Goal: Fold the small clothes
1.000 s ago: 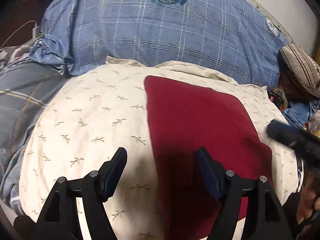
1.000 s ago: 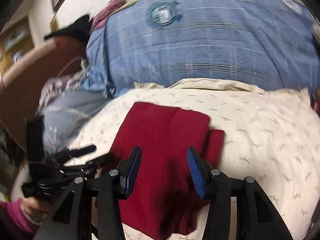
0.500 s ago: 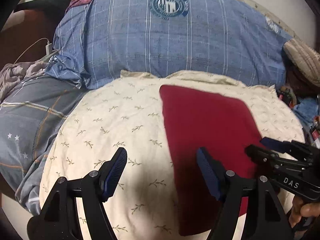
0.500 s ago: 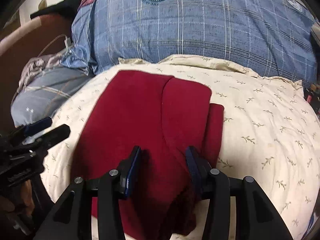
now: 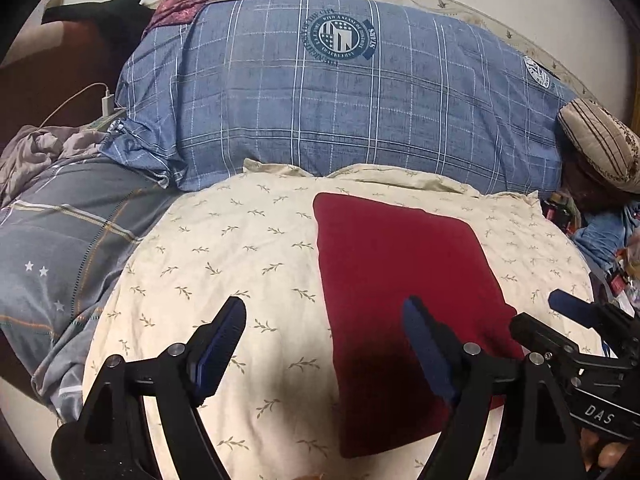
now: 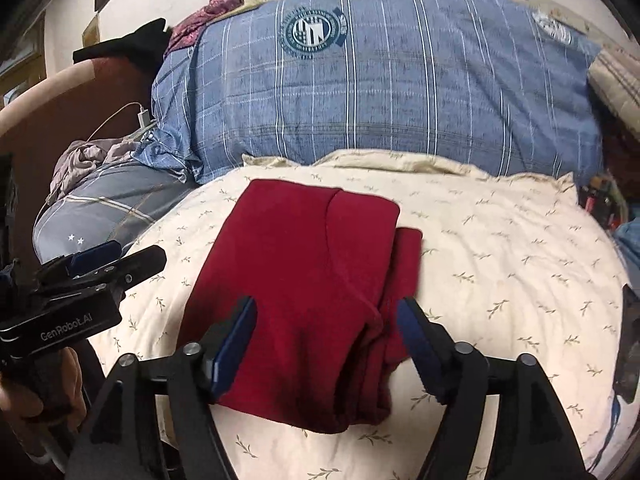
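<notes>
A dark red garment (image 5: 404, 296) lies folded into a rectangle on a cream leaf-print pillow (image 5: 224, 264). In the right wrist view the red garment (image 6: 312, 280) shows overlapped layers and a narrower strip along its right side. My left gripper (image 5: 324, 344) is open and empty above the garment's left edge. My right gripper (image 6: 326, 340) is open and empty above the garment's near end. Each gripper shows in the other's view: the right gripper (image 5: 560, 320) at the right edge, the left gripper (image 6: 108, 260) at the left.
A blue plaid pillow (image 5: 344, 92) lies behind the cream pillow (image 6: 500, 264). A grey striped blanket (image 5: 60, 248) lies left. A white charger and cable (image 5: 106, 102) sit at the far left. A striped cushion (image 5: 596, 144) and clutter are at the right.
Both grippers have pulled back and up from the garment, so more of the bed shows. The right gripper's jaws have opened wider. The garment lies as before.
</notes>
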